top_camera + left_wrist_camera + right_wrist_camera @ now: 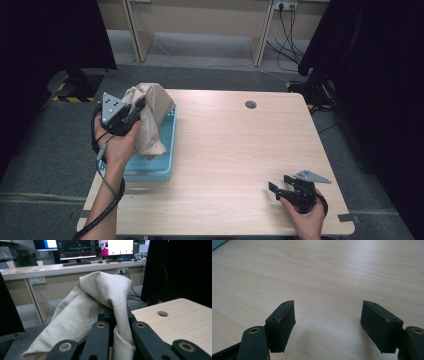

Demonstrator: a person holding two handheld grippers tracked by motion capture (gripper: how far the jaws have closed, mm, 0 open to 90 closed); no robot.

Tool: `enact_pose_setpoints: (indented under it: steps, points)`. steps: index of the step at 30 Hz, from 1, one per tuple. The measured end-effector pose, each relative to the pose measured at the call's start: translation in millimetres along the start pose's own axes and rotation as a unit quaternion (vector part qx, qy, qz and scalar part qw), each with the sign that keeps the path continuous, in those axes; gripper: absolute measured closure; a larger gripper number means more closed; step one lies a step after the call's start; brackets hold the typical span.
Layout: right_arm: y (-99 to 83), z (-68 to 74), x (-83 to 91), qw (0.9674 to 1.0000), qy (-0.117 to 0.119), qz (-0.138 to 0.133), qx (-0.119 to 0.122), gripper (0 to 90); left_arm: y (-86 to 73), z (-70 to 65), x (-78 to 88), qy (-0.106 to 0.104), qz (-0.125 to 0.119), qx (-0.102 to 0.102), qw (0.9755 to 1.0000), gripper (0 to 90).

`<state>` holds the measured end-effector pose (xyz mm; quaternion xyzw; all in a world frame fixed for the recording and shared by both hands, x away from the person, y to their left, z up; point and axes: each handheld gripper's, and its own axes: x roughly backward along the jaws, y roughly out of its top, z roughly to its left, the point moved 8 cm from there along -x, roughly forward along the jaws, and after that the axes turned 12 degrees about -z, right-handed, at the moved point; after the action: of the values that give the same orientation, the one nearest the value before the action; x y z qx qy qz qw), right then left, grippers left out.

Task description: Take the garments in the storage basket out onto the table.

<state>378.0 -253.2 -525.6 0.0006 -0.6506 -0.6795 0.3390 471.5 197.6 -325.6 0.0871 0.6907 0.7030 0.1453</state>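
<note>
The left gripper point(134, 111) has its jaws clamped tight on a bunched fold of the beige cloth point(150, 120), holding it up over the light blue basket point(167, 145) at the table's point(235, 150) left edge. The cloth looks light and limp; it drapes and will likely sag wherever it isn't gripped, so a thick gathered fold seems the safest hold. The left forearm angles up from below, wrist raised. The right gripper point(272, 189) rests low near the table's front right, jaws wide apart, holding nothing.

Cloth point(150, 117) above the basket point(167, 142) at the table's point(235, 150) left edge, cable hole point(250, 104) at the back
</note>
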Motion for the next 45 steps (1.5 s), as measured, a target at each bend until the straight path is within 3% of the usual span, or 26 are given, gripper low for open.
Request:
enact_pose_setpoints:
  steps: [18,45]
  points:
    - [0.1,0.2,0.2,1.0,0.0,-0.001,0.001,28.7,31.7,-11.6,3.7,-0.011,-0.04,-0.011,0.9991,88.3]
    - [0.1,0.5,0.2,1.0,-0.001,-0.001,0.002,28.7,69.2,-32.4,11.0,-0.03,-0.092,-0.019,0.9951,88.4]
